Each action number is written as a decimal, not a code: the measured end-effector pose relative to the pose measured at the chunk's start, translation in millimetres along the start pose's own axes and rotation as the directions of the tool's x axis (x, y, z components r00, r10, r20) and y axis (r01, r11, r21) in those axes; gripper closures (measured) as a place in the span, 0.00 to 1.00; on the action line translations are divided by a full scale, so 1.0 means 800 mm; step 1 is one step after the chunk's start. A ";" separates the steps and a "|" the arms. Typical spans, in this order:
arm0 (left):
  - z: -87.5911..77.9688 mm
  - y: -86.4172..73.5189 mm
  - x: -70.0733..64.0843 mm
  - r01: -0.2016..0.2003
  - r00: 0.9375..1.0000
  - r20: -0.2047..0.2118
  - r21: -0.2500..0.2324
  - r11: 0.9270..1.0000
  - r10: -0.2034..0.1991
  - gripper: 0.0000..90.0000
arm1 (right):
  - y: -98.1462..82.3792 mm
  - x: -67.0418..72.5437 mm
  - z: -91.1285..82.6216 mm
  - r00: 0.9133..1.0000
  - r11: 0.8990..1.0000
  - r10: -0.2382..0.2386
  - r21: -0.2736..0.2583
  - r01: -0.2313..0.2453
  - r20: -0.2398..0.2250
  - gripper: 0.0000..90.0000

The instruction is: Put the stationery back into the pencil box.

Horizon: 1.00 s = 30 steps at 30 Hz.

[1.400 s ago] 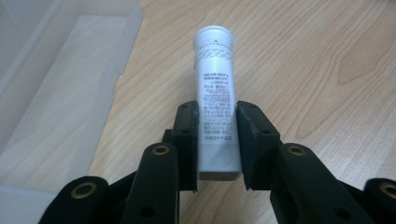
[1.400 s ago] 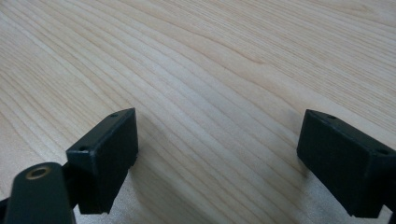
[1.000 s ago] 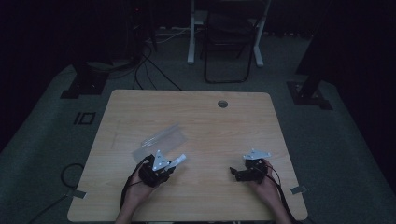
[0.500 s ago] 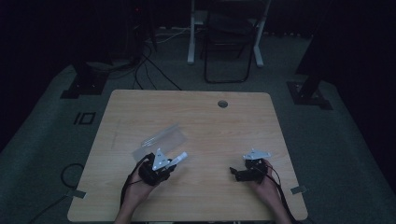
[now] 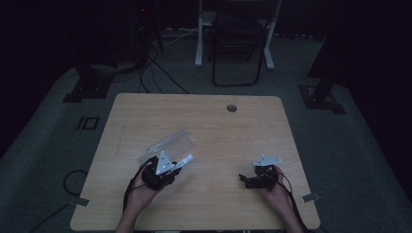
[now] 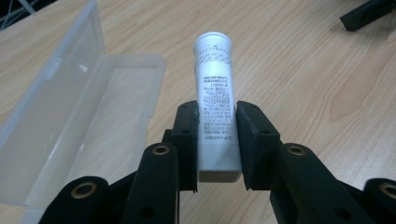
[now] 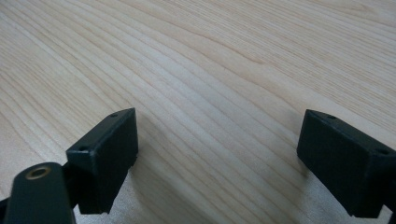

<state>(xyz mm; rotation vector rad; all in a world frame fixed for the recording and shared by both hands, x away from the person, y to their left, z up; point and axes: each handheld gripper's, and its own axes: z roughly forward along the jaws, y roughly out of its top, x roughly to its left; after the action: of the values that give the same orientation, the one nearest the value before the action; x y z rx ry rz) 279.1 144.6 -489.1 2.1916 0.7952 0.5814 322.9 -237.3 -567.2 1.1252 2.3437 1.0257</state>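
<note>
Tube [image 6: 215, 100]: white, printed, lying clenched between the left gripper's [image 6: 217, 140] pads near its flat crimped end, capped end pointing away.
Location: hovering at the table's [image 5: 233, 141] near-left, just right of the clear open case [image 6: 70, 121].
Handling: probably light, soft-walled, smooth (a hard squeeze is risking a dent); grasping the lower body is looking soundest.
Right gripper [image 7: 217, 154]: resting released, jaws spread over bare wood.

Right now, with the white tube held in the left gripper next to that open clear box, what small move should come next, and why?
Probably swing the left gripper a little toward the clear box and lower the white tube into its open tray. The jaws already press the tube on both sides, the lid stands open, and the box lies just beside the tube. The right gripper rests open on the table, apart.
</note>
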 end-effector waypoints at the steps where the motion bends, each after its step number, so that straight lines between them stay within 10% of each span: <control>1: -0.001 0.001 0.001 -0.001 1.000 -0.003 -0.003 1.000 0.001 0.79 | 0.000 0.000 0.000 1.000 1.000 0.000 0.000 0.000 0.000 0.14; 30: -0.003 0.011 0.028 -0.001 0.999 -0.052 -0.032 0.999 -0.001 0.79 | 0.000 0.000 0.000 1.000 1.000 0.000 0.000 0.000 0.000 0.14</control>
<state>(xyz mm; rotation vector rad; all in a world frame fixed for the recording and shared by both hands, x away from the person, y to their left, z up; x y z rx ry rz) 296.6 156.0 -477.0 2.1544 0.8076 0.6489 322.8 -237.3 -567.2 1.1250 2.3434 1.0256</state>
